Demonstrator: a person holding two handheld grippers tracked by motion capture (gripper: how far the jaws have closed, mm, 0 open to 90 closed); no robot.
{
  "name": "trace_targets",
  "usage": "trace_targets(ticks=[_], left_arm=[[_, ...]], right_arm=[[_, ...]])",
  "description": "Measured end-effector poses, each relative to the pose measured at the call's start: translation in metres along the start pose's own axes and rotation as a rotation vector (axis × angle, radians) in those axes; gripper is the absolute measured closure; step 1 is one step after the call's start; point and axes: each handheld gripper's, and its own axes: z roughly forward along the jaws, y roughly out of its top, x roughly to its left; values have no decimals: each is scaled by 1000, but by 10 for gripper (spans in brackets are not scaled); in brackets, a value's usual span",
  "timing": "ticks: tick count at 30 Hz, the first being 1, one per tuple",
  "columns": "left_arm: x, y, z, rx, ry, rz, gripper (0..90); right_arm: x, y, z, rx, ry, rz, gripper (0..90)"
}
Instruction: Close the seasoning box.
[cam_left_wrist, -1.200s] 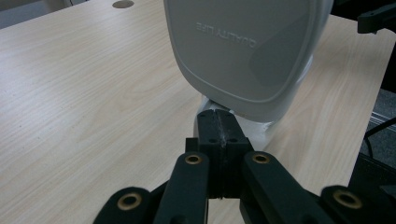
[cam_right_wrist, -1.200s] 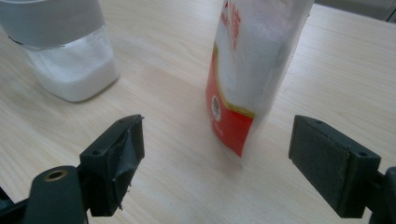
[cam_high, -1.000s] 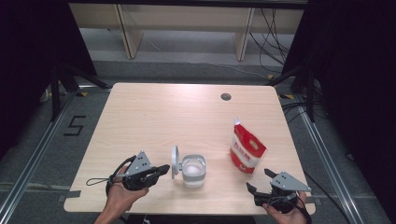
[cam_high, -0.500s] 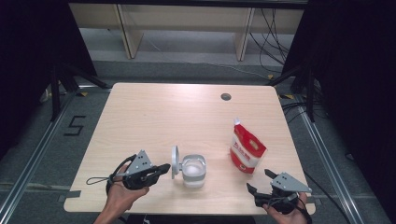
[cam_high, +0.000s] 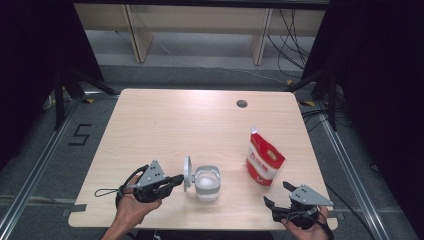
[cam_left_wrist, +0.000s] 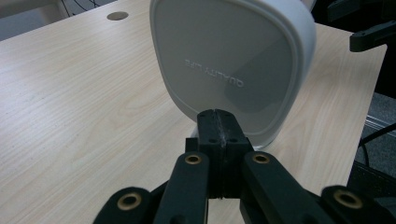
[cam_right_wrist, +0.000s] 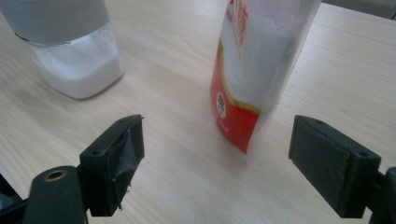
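Jar (cam_high: 207, 183) of clear plastic stands near the front edge of the pale wood counter (cam_high: 200, 120), squarish with rounded corners and part filled with a white granular powder that shows through its wall in the right gripper view (cam_right_wrist: 77, 70). Its white lid (cam_high: 187, 173) is swung up on edge at the jar's left side, standing roughly upright. In the left gripper view the lid (cam_left_wrist: 229, 65) is a smooth rounded square with a raised rim and faint embossed lettering, seen mirrored, across its face.

The left tool (cam_high: 172, 181) lies level just left of the jar, held in the person's left hand (cam_high: 131, 207), its jaws pressed together with nothing between them; the closed tips sit right against the lower edge of the lid (cam_left_wrist: 219, 128), though whether they truly touch it is hard to tell.

A red and white pouch (cam_high: 263, 162) stands upright to the right of the jar, well apart from it, its top corner cut to a spout and white contents visible through a clear panel (cam_right_wrist: 261, 60).

The right tool (cam_high: 277, 195) rests by the front right corner of the counter in the right hand (cam_high: 305, 230), jaws spread wide and empty, pointing toward the pouch.
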Motion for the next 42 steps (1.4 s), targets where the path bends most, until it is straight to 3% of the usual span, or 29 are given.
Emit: trace_targets(ticks=[2, 4, 5, 12, 16, 31, 34, 35, 37, 38, 42], left_arm=[[0, 0, 0, 0, -2, 2, 894], [2, 2, -1, -2, -8, 34, 894], [0, 2, -1, -6, -7, 15, 894], [-2, 4, -1, -10, -5, 5, 894], [-1, 6, -1, -11, -13, 31, 894], [-4, 6, -1, -16, -7, 15, 894], [-3, 7, -1, -14, -12, 42, 894], [-4, 7, -1, -14, -8, 28, 894], [-4, 8, 0, -16, -13, 39, 894], [-6, 7, 0, -17, -10, 13, 894], [-5, 9, 2, -16, -18, 41, 894]], right_arm=[[0, 0, -1, 6, 0, -3, 190], [0, 0, -1, -1, -14, -9, 190], [-1, 0, 0, -11, -18, -20, 191], [0, 0, 0, 0, -6, -10, 190], [-1, 0, 0, 2, -9, -11, 190], [-1, 0, -1, 0, -13, -19, 190], [-1, 0, -1, 4, -8, -7, 190], [-1, 0, -1, 4, -8, -7, 190], [-1, 0, -1, 3, -8, -4, 190], [-1, 0, -1, 4, -9, -8, 191], [0, 0, -1, 3, -16, 3, 190]])
